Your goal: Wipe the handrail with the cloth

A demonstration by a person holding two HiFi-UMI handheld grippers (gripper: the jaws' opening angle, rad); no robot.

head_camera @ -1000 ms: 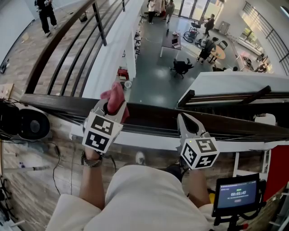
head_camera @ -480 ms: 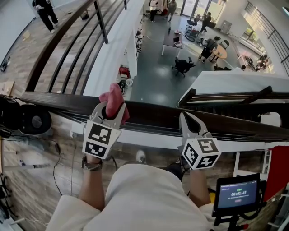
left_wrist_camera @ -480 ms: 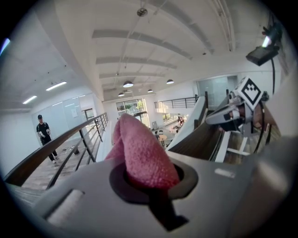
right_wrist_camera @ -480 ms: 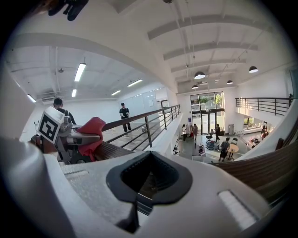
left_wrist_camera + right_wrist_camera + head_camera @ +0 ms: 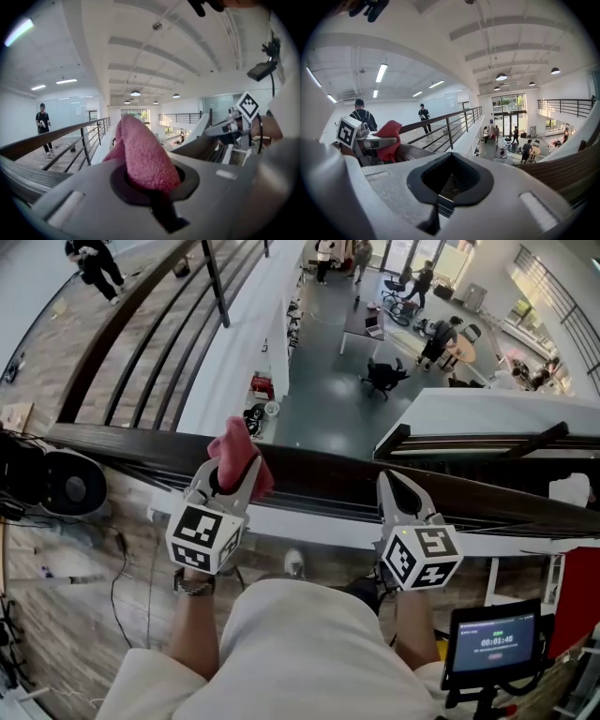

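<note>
Cloth [image 5: 236, 448] at handrail [image 5: 319, 474], left side.
Left gripper [image 5: 231, 472] clamps it; handrail's long axis runs left-right; right gripper [image 5: 397, 491] closed, empty, further right.

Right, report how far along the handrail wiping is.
Done: the fluffy pink cloth is clamped in the left gripper. In hand: that cloth sits against the dark wooden handrail; the right gripper, shut and empty, points at the rail further right. Left: the rail shows no visibly wiped or dirty patches, so coverage cannot be judged; the long stretch rightwards probably awaits wiping.
</note>
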